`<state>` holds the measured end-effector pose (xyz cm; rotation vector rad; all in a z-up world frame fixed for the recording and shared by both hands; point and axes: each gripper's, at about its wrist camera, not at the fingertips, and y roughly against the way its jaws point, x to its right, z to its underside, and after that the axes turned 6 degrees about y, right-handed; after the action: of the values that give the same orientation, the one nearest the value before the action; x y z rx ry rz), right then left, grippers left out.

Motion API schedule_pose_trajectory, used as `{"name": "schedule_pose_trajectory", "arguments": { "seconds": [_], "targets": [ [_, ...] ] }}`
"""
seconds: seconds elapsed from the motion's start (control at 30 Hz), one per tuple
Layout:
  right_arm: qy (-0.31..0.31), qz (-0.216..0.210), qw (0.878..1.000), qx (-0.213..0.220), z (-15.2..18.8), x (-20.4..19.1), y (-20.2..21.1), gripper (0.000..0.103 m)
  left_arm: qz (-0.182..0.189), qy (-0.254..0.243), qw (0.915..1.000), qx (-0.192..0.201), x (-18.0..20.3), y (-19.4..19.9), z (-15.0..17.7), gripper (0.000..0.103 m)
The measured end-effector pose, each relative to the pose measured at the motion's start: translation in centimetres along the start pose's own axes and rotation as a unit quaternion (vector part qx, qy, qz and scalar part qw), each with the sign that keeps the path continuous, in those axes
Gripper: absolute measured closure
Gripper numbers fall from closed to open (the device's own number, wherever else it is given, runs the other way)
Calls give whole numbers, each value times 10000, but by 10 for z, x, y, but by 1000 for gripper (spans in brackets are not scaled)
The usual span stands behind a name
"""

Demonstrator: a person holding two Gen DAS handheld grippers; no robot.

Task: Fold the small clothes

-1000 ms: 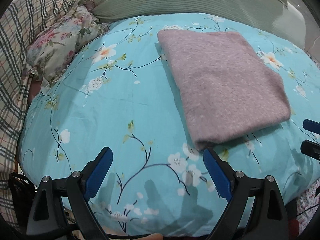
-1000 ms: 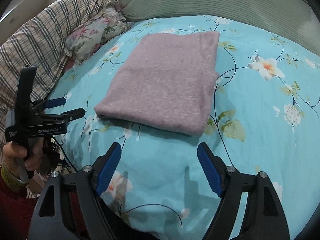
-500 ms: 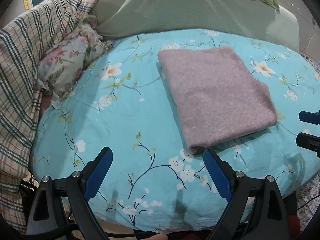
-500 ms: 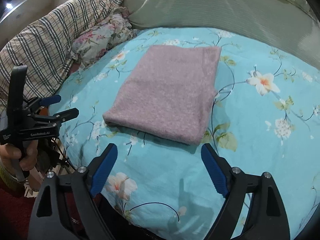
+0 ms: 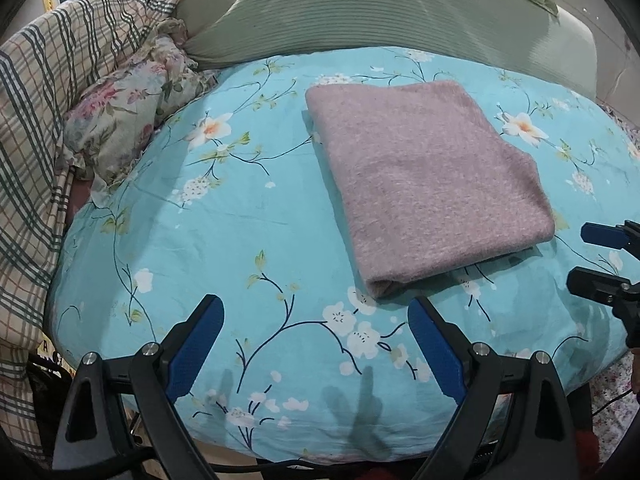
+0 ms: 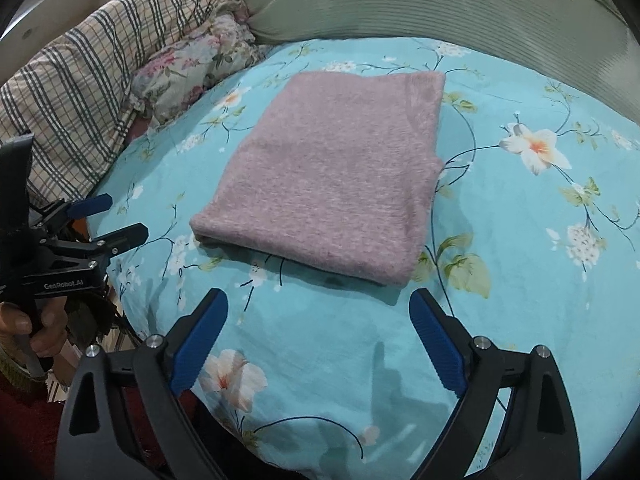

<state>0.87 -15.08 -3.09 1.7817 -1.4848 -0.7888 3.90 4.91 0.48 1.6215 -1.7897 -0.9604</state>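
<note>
A mauve knit garment (image 5: 424,184) (image 6: 332,184) lies folded into a flat rectangle on the turquoise floral bedsheet (image 5: 200,220) (image 6: 520,240). My left gripper (image 5: 314,308) hovers open over the sheet, its right finger just short of the garment's near corner; it also shows at the left edge of the right wrist view (image 6: 126,216). My right gripper (image 6: 318,300) is opening in front of the garment's near folded edge, apart from it, with nothing between its blue pads. It also shows at the right edge of the left wrist view (image 5: 582,254).
A plaid blanket (image 5: 48,100) and a floral pillow (image 5: 124,120) crowd the bed's left side. A green striped bolster (image 5: 360,12) runs along the back. A person's hand (image 6: 40,320) holds the left gripper's handle beyond the bed's near edge.
Both views have drawn back a little from the garment, so more of the pillows shows. The right gripper's jaws have spread wider. The garment lies as before.
</note>
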Motion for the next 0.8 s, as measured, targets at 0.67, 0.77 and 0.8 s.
{"name": "schedule_pose_trajectory", "arguments": {
  "seconds": [0.67,0.77,0.8],
  "targets": [
    [7,219,9997,83,-40,4,-7,11,100,-46,9998,185,13,-9,-33,9],
    [4,204,9998,68,-42,4,-9,11,130,-20,9998,149,12,-13,-37,9],
    [2,207,9998,68,-42,4,-9,11,134,-15,9998,133,12,-14,-38,9]
  ]
}}
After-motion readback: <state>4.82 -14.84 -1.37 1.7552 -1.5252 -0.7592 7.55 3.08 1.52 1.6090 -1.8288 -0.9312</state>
